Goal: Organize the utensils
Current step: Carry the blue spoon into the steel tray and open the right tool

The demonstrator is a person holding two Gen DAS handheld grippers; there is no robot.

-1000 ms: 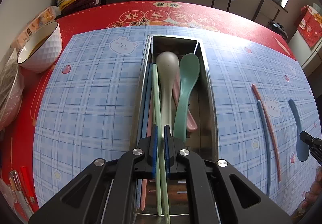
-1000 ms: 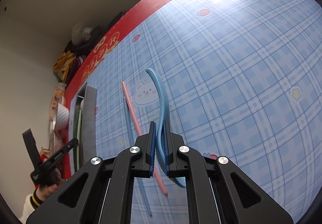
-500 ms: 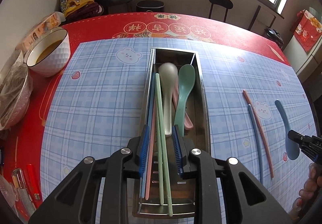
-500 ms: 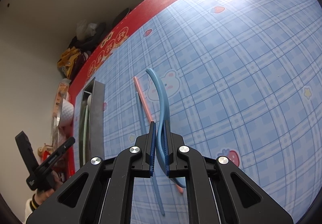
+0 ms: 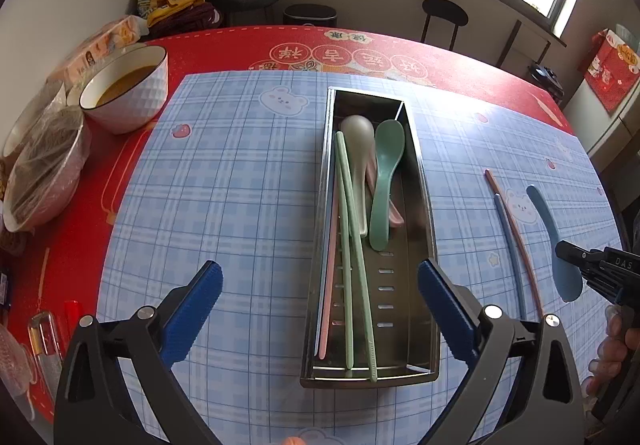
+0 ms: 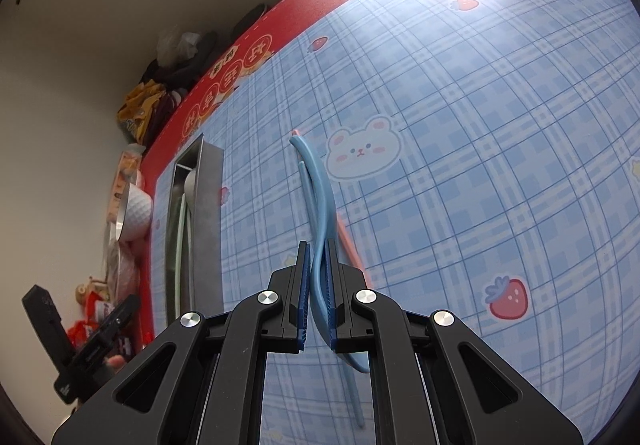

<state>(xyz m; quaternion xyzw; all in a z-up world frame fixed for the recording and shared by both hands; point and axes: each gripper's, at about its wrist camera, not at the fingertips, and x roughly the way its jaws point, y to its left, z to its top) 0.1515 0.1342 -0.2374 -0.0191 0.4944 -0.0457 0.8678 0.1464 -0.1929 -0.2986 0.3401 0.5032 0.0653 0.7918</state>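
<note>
Right tongs (image 5: 560,251) lettered "DAS"

Blue plaid mat (image 5: 248,205) on red tablecloth (image 5: 224,45); green spoon (image 5: 386,173), blue spoon (image 6: 320,197).

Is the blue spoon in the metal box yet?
No. The blue spoon is outside the metal box, pinched in the right tongs.

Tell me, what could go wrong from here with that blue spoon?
The right hand-held gripper pinches the curved blue plastic spoon only on its thin edge, so it might twist or slip out. The narrow steel tray already holds two spoons and long green chopsticks, so the spoon may snag. The left hand-held gripper, jaws opening, hangs above that tray and could get in the way.
</note>
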